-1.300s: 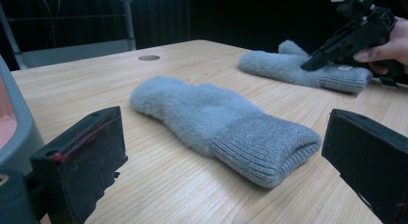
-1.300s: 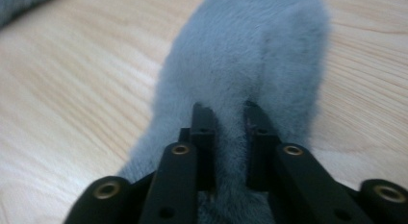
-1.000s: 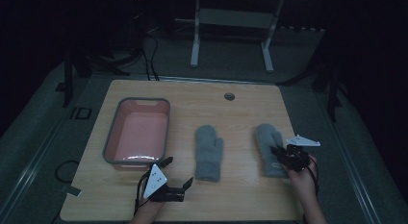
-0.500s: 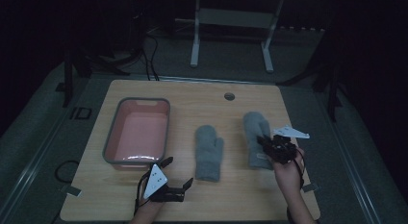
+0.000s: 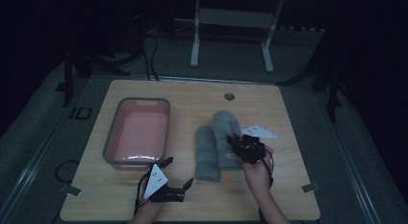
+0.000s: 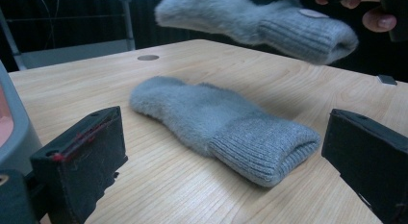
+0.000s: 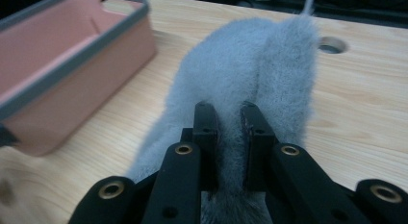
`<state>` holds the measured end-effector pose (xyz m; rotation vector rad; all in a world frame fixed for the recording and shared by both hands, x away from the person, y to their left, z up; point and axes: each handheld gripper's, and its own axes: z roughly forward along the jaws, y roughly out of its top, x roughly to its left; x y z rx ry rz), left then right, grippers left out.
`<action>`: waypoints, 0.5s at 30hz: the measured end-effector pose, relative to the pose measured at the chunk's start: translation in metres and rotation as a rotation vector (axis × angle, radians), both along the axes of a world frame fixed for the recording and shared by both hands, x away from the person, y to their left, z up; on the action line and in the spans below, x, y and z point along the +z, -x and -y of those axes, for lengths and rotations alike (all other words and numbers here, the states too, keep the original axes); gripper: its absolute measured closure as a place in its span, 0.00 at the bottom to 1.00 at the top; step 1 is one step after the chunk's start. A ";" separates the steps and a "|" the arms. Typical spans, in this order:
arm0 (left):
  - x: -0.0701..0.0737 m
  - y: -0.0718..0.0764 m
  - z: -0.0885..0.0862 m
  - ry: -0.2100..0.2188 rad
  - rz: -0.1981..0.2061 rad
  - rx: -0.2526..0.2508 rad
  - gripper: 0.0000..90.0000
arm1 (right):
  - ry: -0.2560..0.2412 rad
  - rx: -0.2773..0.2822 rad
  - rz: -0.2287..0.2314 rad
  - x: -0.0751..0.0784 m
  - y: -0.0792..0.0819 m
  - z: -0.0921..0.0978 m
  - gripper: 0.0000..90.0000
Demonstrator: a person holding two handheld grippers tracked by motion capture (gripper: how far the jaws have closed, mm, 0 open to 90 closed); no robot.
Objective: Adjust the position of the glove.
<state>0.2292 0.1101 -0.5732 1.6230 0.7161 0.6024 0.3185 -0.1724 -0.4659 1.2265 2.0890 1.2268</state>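
While right gripper (image 7: 230,113) clamps lifted mitten (image 7: 250,70); tray (image 5: 137,132) well apart.

Right gripper (image 5: 234,139) clamped and raised; left gripper (image 5: 179,175) gapes wide, low over the table

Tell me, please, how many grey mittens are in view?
2. One mitten lies flat on the table, right of the pink tub. The second mitten is lifted above the table, clamped in the right gripper.
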 end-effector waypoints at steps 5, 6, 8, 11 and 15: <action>0.000 0.000 0.000 0.001 0.001 0.001 0.02 | -0.020 0.004 -0.015 -0.007 0.002 -0.021 0.88; 0.000 0.000 0.000 -0.001 0.000 0.001 0.02 | -0.029 0.001 -0.024 -0.008 0.001 -0.023 0.88; 0.000 0.000 0.000 -0.001 0.000 0.001 0.02 | -0.041 -0.001 -0.033 -0.011 0.001 -0.026 0.88; 0.000 0.000 0.001 -0.001 0.003 0.001 0.02 | -0.059 -0.005 -0.059 -0.021 0.002 -0.040 0.88; 0.000 0.000 0.001 -0.001 0.002 0.001 0.02 | -0.062 -0.016 -0.077 -0.033 0.001 -0.051 0.88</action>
